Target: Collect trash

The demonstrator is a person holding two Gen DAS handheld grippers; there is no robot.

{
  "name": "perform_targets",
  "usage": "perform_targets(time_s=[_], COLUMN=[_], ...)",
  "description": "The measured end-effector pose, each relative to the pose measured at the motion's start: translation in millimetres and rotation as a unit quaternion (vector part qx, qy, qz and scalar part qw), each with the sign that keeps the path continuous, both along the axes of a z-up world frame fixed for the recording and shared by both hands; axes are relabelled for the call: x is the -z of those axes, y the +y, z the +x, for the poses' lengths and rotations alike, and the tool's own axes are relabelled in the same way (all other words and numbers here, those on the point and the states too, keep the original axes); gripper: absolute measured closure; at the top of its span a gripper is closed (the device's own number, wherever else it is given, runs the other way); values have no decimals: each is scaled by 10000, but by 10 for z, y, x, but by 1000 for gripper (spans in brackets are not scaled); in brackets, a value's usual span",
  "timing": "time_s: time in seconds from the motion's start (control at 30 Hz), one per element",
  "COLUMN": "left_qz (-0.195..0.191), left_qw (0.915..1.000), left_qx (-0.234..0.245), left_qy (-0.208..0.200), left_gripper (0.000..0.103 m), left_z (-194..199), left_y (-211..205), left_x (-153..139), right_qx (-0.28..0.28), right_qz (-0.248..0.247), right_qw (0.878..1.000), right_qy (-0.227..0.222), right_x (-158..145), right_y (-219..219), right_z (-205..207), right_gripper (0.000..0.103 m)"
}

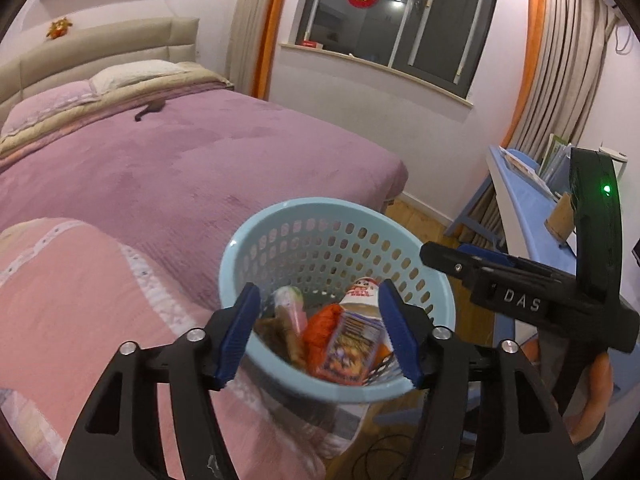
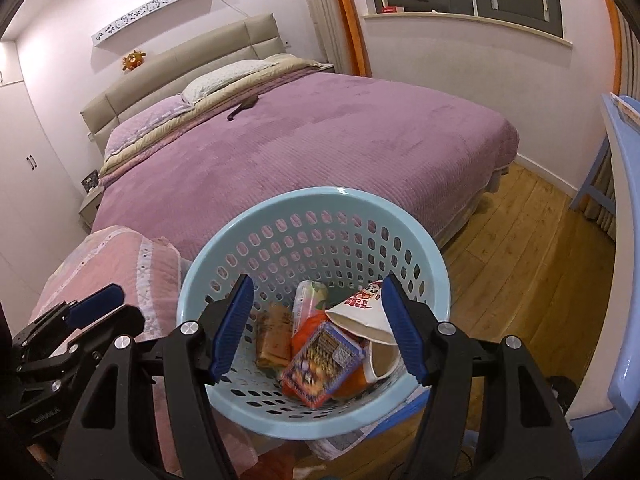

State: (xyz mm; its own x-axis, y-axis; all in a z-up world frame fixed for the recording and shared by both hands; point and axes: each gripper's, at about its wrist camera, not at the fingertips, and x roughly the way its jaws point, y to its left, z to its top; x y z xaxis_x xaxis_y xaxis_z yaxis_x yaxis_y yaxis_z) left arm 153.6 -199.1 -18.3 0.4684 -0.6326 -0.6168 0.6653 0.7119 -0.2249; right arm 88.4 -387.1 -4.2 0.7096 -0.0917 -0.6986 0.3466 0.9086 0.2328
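A light blue perforated basket (image 1: 288, 216) (image 2: 280, 216) stands at the foot of the bed and holds several pieces of trash: a purple snack packet (image 2: 320, 364) (image 1: 348, 352), a white paper cup (image 2: 362, 314) (image 1: 362, 296), an orange wrapper (image 1: 324, 324) (image 2: 308, 330), a brown bar (image 2: 274, 338) and a pink-green tube (image 2: 310, 300) (image 1: 294, 304). My left gripper (image 1: 320, 334) is open and empty above the basket. My right gripper (image 2: 316, 328) is open and empty above it too. The right gripper shows in the left wrist view (image 1: 500, 276); the left gripper shows in the right wrist view (image 2: 76, 320).
A bed with a purple cover (image 2: 340, 144) (image 1: 180, 160) fills the middle; a small dark item (image 2: 242, 107) (image 1: 150, 109) lies near the pillows. A pink folded quilt (image 1: 72, 300) (image 2: 112, 264) lies left of the basket. A blue desk (image 1: 520, 196) (image 2: 624, 200) stands right. Wood floor (image 2: 520, 260) lies between.
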Motion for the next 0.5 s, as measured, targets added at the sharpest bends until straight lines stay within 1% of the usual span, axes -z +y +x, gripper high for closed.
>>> perform_targets(time_s=[0.17, 0.3, 0.37, 0.47, 0.5], left_qz=[-177, -251, -283, -346, -296], left_qw=[9995, 9974, 9948, 9906, 9878], left_qx=[-245, -603, -867, -1208, -1398], left_qy=[-101, -312, -448, -545, -617], left_gripper=[28, 21, 16, 14, 14], left_z=[-108, -268, -360, -463, -510], left_y=[307, 533, 710, 906, 975], left_x=[-106, -209, -228, -238, -236], right_qx=[-174, -380, -473, -607, -664], right_qz=[-142, -225, -266, -419, -495], right_qw=[9997, 9987, 9980, 9964, 9956], right_qy=[-106, -238, -314, -415, -441], right_x=[-114, -230, -275, -331, -360], right_y=[200, 443, 561, 760, 830], right_z=[-46, -102, -135, -188, -205], right_gripper=[40, 40, 40, 39, 38])
